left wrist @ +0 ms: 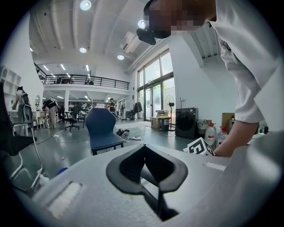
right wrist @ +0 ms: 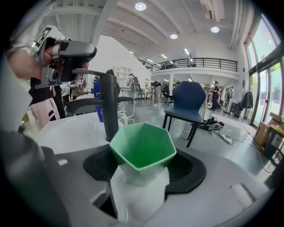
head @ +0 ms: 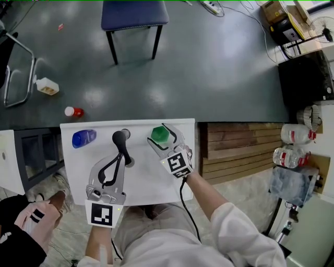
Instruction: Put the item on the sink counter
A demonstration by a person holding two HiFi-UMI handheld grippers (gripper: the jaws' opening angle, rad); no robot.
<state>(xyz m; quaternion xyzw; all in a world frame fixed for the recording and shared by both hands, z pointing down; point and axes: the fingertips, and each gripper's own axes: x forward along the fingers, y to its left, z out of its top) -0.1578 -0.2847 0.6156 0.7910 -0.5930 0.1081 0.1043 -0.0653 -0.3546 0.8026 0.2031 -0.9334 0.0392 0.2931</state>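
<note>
1. My right gripper has its jaws pinching a green cup, one jaw on each side of it; the cup is green above and white below.
2. In the head view the cup sits over the far edge of the white sink counter surface, just right of the black faucet. I cannot tell whether its base touches the surface.
3. My left gripper has its jaws pressed together with nothing between them, the tips lying just beside the base of the faucet.
4. A blue object lies on the surface's far left corner, well apart from the cup.
5. Beyond the counter, a blue chair stands on the grey floor.
</note>
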